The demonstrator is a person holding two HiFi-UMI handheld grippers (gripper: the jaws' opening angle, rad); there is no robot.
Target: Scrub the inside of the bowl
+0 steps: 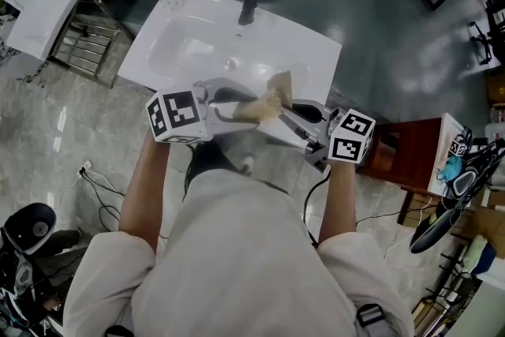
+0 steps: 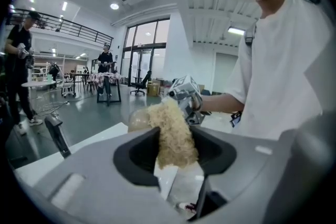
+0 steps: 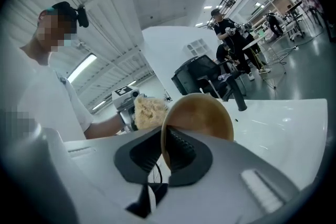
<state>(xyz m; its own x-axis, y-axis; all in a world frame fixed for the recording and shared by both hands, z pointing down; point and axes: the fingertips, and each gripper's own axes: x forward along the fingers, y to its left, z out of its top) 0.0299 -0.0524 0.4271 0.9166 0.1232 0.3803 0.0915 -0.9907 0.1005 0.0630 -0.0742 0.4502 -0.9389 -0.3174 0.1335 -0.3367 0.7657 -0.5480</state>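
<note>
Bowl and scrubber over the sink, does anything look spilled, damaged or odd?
Nothing stands out. The right gripper holds the wooden bowl by its rim, tipped on edge; the left gripper holds the fibrous scrubber beside it, above the sink. No spill or damage shows.

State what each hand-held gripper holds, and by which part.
The left hand-held gripper holds the scrubber by its lower end; the right hand-held gripper pinches the bowl by its rim.

White short-sleeved shirt (image 1: 237, 264). Left gripper (image 1: 245, 105) and right gripper (image 1: 286, 113): pale grey housings, black ribbed jaw pads (image 3: 181, 147), each bearing a white cube (image 1: 177, 116) of black square markers. Black cable (image 1: 313, 197) trails from the right one.
</note>
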